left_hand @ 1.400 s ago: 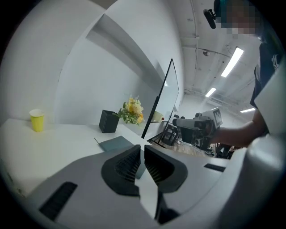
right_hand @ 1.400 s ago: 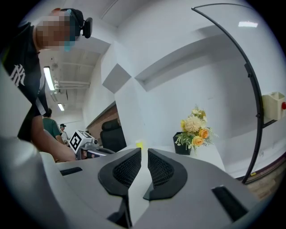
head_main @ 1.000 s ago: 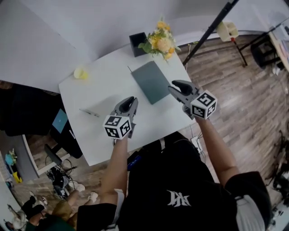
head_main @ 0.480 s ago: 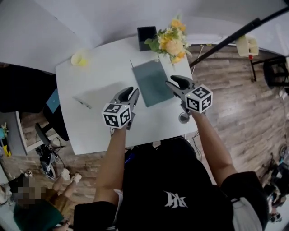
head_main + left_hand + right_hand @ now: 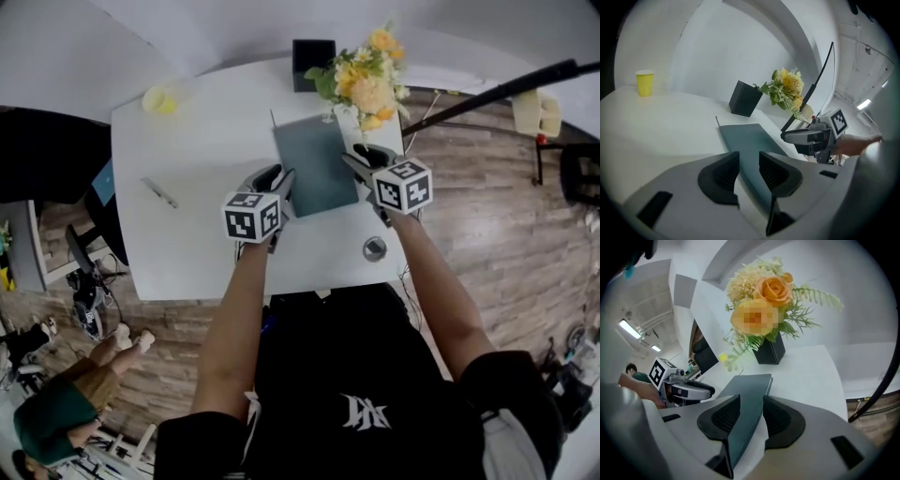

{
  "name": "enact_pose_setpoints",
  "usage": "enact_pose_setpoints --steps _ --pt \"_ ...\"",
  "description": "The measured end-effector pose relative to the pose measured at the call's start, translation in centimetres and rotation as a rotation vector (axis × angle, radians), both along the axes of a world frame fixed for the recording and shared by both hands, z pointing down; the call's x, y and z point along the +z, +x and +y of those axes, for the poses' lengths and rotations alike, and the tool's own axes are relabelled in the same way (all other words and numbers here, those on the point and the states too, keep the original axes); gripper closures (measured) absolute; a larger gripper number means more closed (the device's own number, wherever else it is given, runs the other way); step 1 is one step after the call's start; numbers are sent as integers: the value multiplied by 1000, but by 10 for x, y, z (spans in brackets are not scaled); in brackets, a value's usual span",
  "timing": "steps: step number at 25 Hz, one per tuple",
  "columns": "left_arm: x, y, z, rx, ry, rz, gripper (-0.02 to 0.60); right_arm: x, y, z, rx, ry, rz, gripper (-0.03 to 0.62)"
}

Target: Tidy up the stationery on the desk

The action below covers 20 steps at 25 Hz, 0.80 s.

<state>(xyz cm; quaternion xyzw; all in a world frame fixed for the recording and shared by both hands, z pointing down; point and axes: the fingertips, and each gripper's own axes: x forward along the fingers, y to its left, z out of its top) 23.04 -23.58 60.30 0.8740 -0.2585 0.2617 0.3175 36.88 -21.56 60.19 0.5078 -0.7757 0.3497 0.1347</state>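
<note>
A dark teal notebook point(image 5: 314, 164) lies flat in the middle of the white desk point(image 5: 206, 244). My left gripper point(image 5: 279, 180) is at its near left edge, jaws open. In the left gripper view the notebook point(image 5: 745, 138) shows through the gap of the left gripper point(image 5: 749, 161), lying below it. My right gripper point(image 5: 361, 161) is open at the notebook's right edge. In the right gripper view the right gripper point(image 5: 751, 404) has the notebook's near corner point(image 5: 749, 392) between its jaws. A pen point(image 5: 157, 192) lies alone at the desk's left side.
A black pen holder point(image 5: 313, 64) stands at the far edge beside a vase of yellow and orange flowers point(image 5: 368, 80). A yellow cup point(image 5: 159, 100) sits at the far left corner. A round grommet point(image 5: 374, 247) is near the front right. A black stand pole point(image 5: 506, 89) crosses at right.
Both grippers have moved forward and closed in on the notebook, one on each side. The head view has shifted, so the desk now sits more squarely in it.
</note>
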Motion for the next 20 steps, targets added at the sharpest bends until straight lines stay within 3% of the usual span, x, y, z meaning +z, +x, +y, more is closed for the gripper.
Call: enact_pose_setpoints --steps 10,20 --pt "20 3 -1 -39 -24 -89 454 25 -2 -3 -16 -128 17 441" --pt "25 2 -4 -64 -36 -123 453 34 -11 -2 -42 -172 42 452"
